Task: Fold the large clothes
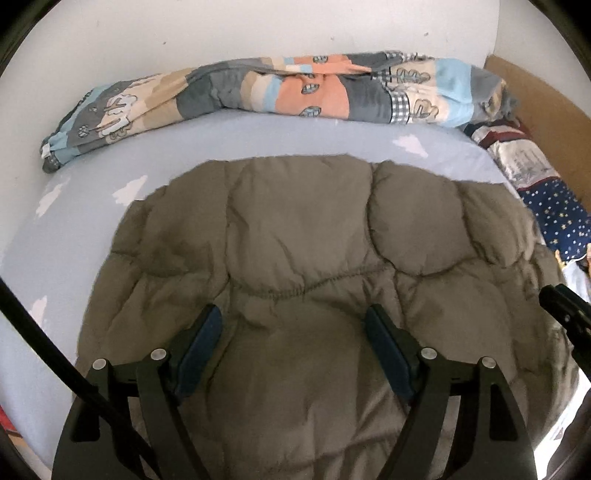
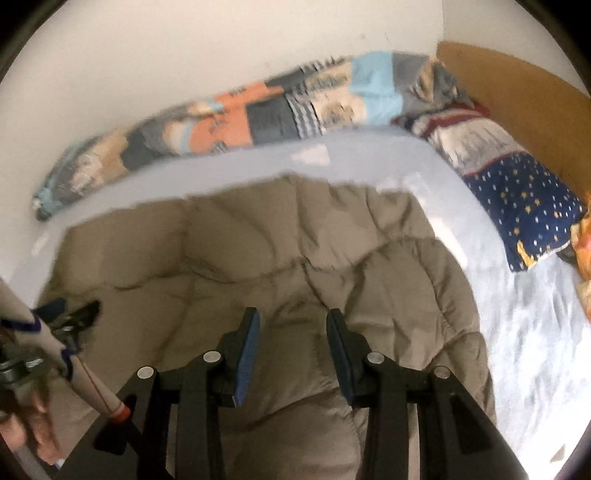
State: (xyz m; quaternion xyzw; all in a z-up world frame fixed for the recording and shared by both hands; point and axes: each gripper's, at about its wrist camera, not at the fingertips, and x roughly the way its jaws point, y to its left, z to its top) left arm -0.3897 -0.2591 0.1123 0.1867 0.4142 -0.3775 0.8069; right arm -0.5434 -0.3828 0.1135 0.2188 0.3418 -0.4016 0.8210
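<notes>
Clearly the padded olive jacket point(image 1: 314, 266) lies spread flat on the bed point(image 1: 92, 206), ready for a fold. Above the jacket, the left gripper point(image 1: 291, 332) hovers with jaws wide and empty; the right gripper point(image 2: 291, 328) has narrower, empty jaws, opening a little. Beyond the jacket, a rolled patchwork quilt point(image 1: 258, 92) lines the wall, and a starry pillow point(image 2: 528, 218) sits off to one side; neither blocks the work.

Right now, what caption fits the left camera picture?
Open left tongs hover over a puffy brown coat on the bed.

Patchwork blanket point(image 1: 280, 92) along wall point(image 1: 221, 33); starry pillow point(image 1: 557, 218) beside.
</notes>
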